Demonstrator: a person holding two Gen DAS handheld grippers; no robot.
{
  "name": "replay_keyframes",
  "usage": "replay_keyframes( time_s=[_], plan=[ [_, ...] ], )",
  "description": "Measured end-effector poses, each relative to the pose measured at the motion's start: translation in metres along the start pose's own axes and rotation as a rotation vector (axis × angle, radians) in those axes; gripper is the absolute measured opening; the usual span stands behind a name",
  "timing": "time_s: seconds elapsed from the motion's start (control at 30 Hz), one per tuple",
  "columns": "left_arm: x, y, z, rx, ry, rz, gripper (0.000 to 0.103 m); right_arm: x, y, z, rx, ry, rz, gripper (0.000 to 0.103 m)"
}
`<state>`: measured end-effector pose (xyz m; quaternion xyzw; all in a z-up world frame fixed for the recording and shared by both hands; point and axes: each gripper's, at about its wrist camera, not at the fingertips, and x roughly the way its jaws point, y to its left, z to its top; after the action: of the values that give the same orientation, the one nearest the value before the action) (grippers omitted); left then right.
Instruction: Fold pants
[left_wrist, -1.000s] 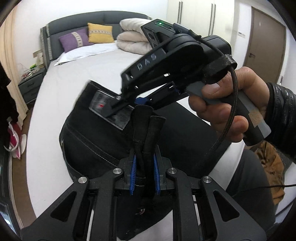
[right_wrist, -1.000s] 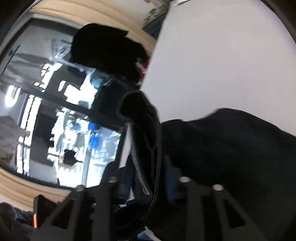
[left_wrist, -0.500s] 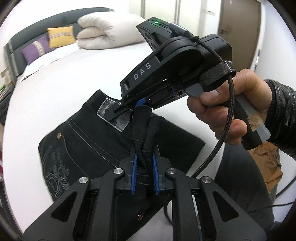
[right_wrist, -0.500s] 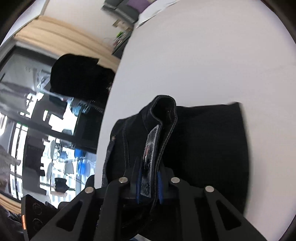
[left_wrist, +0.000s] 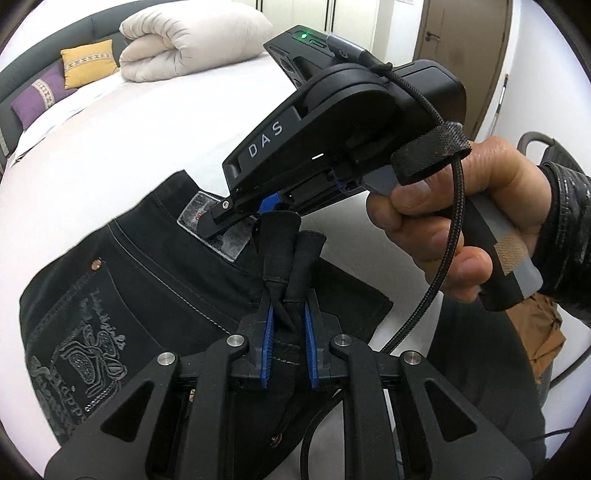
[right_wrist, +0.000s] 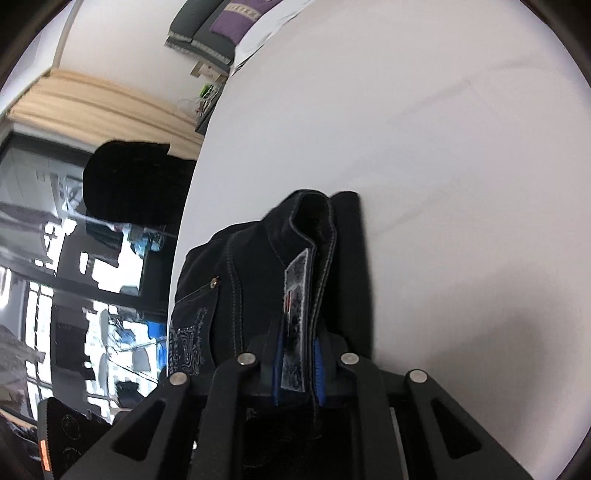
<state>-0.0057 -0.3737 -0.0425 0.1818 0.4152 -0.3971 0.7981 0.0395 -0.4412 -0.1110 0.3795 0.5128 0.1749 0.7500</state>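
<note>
Two pillows (left_wrist: 62, 79) and rolled duvet (left_wrist: 192, 37) lie beyond pants (left_wrist: 147, 295).

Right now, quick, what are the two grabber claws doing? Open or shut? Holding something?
Left gripper: shut on a bunched fold of the black pants.
Right gripper: shut on the pants' waistband, at the grey patch.

pants (left_wrist: 155, 280): lower part cut off behind the left gripper (left_wrist: 288, 332) frame; legs not visible.
pocket embroidery (left_wrist: 77, 358): lettering left of the fingers too small to read.
waist patch (right_wrist: 297, 295): print blurred; bottom end hidden between the right gripper (right_wrist: 297, 369) fingers.
right hand (left_wrist: 454, 229): wrist runs out past the picture's edge.
window scene (right_wrist: 74, 295): left of the fingers, overexposed, contents indistinct.
</note>
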Motion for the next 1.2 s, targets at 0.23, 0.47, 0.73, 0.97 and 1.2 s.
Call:
replay_keyframes(
  time_s=[0.23,0.47,0.73,0.97,1.2],
  plan=[
    [-0.003,0.022,0.006,-0.035,-0.006,-0.056,0.021,-0.004,-0.016,-0.02,0.032,-0.077,0.06,0.017],
    [-0.045,0.05,0.016,-0.128,-0.069,-0.128,0.022,-0.028,-0.014,-0.027,0.056,-0.147,-0.027,0.029],
    [-0.041,0.143,-0.013,-0.361,-0.019,0.095,0.023,-0.069,0.051,-0.051,-0.11,-0.228,-0.037,0.034],
    [0.01,0.148,-0.019,-0.361,0.1,0.152,0.022,-0.005,0.041,-0.067,-0.117,-0.05,-0.153,0.001],
    [0.025,0.145,-0.011,-0.36,0.113,0.16,0.022,-0.018,0.025,-0.085,-0.068,-0.098,-0.111,0.0]
  ],
)
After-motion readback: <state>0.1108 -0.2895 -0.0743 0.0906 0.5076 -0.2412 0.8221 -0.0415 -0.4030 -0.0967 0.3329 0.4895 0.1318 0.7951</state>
